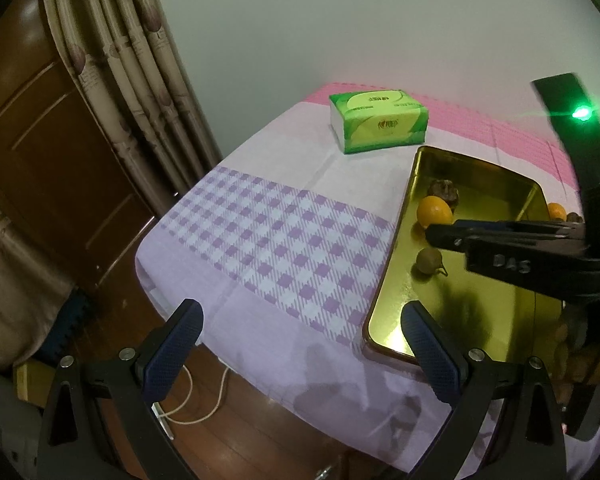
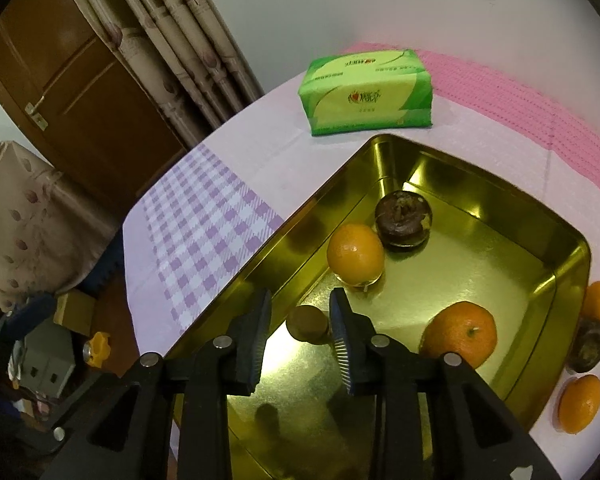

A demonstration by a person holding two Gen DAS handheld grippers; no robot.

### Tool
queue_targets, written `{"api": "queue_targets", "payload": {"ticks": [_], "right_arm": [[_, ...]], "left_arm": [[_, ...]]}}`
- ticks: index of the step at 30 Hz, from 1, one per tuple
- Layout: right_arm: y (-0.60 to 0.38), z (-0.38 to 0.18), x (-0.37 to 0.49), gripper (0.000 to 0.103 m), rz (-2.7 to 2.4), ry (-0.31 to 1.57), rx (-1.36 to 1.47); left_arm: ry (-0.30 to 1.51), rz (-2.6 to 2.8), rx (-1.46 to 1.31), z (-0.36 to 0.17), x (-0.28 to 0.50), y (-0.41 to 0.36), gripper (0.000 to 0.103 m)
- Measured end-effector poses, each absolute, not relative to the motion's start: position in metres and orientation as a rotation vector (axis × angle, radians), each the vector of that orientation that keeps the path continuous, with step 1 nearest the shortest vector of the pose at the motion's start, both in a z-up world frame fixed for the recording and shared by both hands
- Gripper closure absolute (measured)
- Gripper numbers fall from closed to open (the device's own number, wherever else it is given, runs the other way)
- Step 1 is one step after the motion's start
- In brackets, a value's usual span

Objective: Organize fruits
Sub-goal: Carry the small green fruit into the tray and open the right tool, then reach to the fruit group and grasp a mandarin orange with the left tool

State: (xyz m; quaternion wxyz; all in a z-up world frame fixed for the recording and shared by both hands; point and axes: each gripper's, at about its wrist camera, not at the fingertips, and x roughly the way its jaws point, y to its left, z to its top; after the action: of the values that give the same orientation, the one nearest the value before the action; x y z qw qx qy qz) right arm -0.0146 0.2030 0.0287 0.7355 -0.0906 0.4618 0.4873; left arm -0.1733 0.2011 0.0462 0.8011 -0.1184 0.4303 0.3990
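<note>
Right hand-held gripper point(image 2: 300, 332) hangs narrowly parted over the gold tray point(image 2: 572, 276), small brown fruit point(image 2: 306, 323) ahead (untouched); left hand-held gripper point(image 1: 300, 344) gapes wide, holding nothing.

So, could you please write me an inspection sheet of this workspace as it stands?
Surface: table under a lilac checked cloth with a pink band.
Job's things: gold tray holds two oranges, a dark brown fruit and a small brown fruit; more oranges and dark fruit lie right of it.
Clutter: green tissue pack behind the tray.
Grippers: left claw open, empty; right claw open over the small brown fruit, contact unclear.
Cables: white cord on the floor.
Surroundings: curtain, wooden door.
</note>
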Motion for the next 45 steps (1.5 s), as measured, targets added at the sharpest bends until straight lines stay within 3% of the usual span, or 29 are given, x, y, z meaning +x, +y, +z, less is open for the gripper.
{"api": "queue_targets", "payload": {"ticks": [14, 17, 28, 32, 35, 38, 45], "right_arm": [[0.05, 0.063, -0.028, 0.065, 0.848, 0.809, -0.018], [0.004, 0.056, -0.025, 0.054, 0.7, 0.775, -0.087], [-0.132, 0.013, 0.02, 0.054, 0.313, 0.826, -0.102], [-0.158, 0.004, 0.034, 0.039, 0.251, 0.843, -0.056], [-0.175, 0.0, 0.042, 0.039, 0.226, 0.854, -0.041], [-0.177, -0.003, 0.046, 0.03, 0.213, 0.855, -0.043], [-0.179, -0.008, 0.06, 0.027, 0.2, 0.865, -0.006]], "left_arm": [[0.918, 0.849, -0.189, 0.047, -0.169, 0.187, 0.004], [0.91, 0.846, -0.179, 0.049, -0.168, 0.183, 0.004], [0.9, 0.848, -0.11, 0.051, -0.163, 0.169, 0.004], [0.904, 0.851, -0.09, 0.05, -0.16, 0.167, 0.004], [0.908, 0.846, -0.089, 0.049, -0.159, 0.167, 0.004], [0.907, 0.841, -0.085, 0.049, -0.158, 0.166, 0.004], [0.89, 0.763, -0.043, 0.048, -0.153, 0.153, 0.004]]}}
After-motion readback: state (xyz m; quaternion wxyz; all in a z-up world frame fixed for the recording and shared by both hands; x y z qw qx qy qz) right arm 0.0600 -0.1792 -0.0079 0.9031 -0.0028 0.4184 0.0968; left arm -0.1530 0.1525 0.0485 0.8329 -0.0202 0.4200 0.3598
